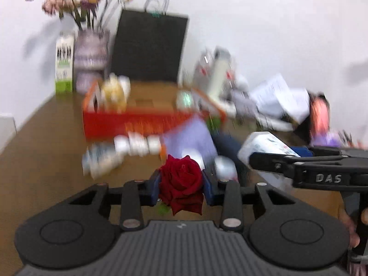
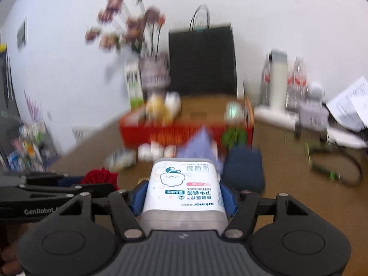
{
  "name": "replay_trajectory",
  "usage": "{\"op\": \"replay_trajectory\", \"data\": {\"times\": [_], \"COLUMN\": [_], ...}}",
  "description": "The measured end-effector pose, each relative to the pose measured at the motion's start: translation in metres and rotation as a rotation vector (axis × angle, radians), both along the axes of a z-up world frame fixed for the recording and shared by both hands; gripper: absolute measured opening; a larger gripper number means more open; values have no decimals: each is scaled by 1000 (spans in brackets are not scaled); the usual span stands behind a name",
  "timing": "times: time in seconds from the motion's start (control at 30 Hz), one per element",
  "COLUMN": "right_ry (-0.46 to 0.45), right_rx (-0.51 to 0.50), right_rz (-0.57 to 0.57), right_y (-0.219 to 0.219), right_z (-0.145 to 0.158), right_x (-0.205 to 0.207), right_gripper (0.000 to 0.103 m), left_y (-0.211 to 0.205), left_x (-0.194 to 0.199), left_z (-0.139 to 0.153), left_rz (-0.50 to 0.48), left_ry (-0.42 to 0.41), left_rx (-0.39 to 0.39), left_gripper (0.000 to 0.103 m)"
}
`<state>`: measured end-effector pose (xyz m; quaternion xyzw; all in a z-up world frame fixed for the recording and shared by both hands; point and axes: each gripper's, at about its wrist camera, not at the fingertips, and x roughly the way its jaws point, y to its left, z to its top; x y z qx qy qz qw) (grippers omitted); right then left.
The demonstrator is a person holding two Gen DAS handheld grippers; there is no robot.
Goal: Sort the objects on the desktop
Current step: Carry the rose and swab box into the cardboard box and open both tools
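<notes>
My left gripper [image 1: 181,185] is shut on a dark red rose [image 1: 181,184], held above the brown desk [image 1: 46,156]. My right gripper [image 2: 185,195] is shut on a white cotton buds box [image 2: 184,188] with a cartoon label. The right gripper [image 1: 253,158] and its box [image 1: 264,147] show at the right in the left wrist view. The rose [image 2: 100,176] and the left gripper's arm show at the left in the right wrist view. A red open box [image 1: 138,122] holding a yellow item and small things stands ahead, also in the right wrist view [image 2: 161,133]. Both views are blurred.
In front of the red box lie white bottles [image 1: 138,146], a purple card [image 1: 191,138] and a dark blue pouch [image 2: 243,170]. A black paper bag [image 1: 149,48], a flower vase [image 1: 92,59] and a carton [image 1: 64,66] stand at the wall. Papers [image 1: 278,96] and bottles [image 2: 278,82] clutter the right.
</notes>
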<state>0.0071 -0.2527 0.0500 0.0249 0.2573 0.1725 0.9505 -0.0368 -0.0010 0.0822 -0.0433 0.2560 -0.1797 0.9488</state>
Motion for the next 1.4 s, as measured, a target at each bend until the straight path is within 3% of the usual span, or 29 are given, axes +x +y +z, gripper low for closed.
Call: {"op": "replay_trajectory", "data": {"times": [0.1, 0.17, 0.23, 0.37, 0.43, 0.47, 0.57, 0.7, 0.87, 0.93, 1.0, 1.1, 1.2, 1.27, 1.33, 1.4], "right_ry": [-33, -5, 62, 257, 334, 363, 383, 415, 362, 335, 301, 228, 175, 134, 108, 78], "right_rx": [35, 48, 68, 75, 113, 118, 37, 67, 118, 105, 77, 7, -93, -100, -83, -85], "right_rz": [-5, -10, -34, -113, -128, -139, -161, -177, -174, -164, -148, -111, -96, -85, -75, -44], "right_y": [0, 7, 14, 31, 32, 33, 48, 50, 42, 38, 33, 27, 26, 20, 13, 11], "right_z": [32, 48, 50, 22, 4, -4, -22, -30, -8, 8, 19, 25, 26, 28, 28, 25], "right_x": [66, 132, 199, 325, 364, 375, 400, 415, 402, 388, 364, 316, 268, 231, 188, 149], "right_gripper": [64, 64, 64, 64, 64, 64, 64, 64, 66, 68, 75, 80, 80, 81, 83, 87], "left_y": [1, -5, -16, -30, -29, -26, -18, -18, -10, -7, -1, -2, 0, 1, 2, 1], "left_x": [75, 139, 207, 314, 347, 360, 375, 372, 355, 333, 301, 254, 204, 166, 127, 91], "left_z": [36, 47, 44, 13, -2, -8, -14, -4, 21, 33, 36, 32, 31, 33, 33, 30], "left_rz": [-3, -36, 23, 88, 90, 137, 182, 113, 117, 167, 233, 212, 262, 256, 258, 251], "left_ry": [-23, 15, 95, 269, 344, 383, 404, 365, 316, 276, 228, 222, 193, 139, 61, 21], "left_rx": [-15, -8, 49, 127, 124, 116, 101, 74, 74, 89, 42, -4, -16, -11, -3, 11], "left_gripper": [38, 39, 39, 40, 43, 44, 52, 65, 67, 72, 83, 85, 85, 88, 98, 99]}}
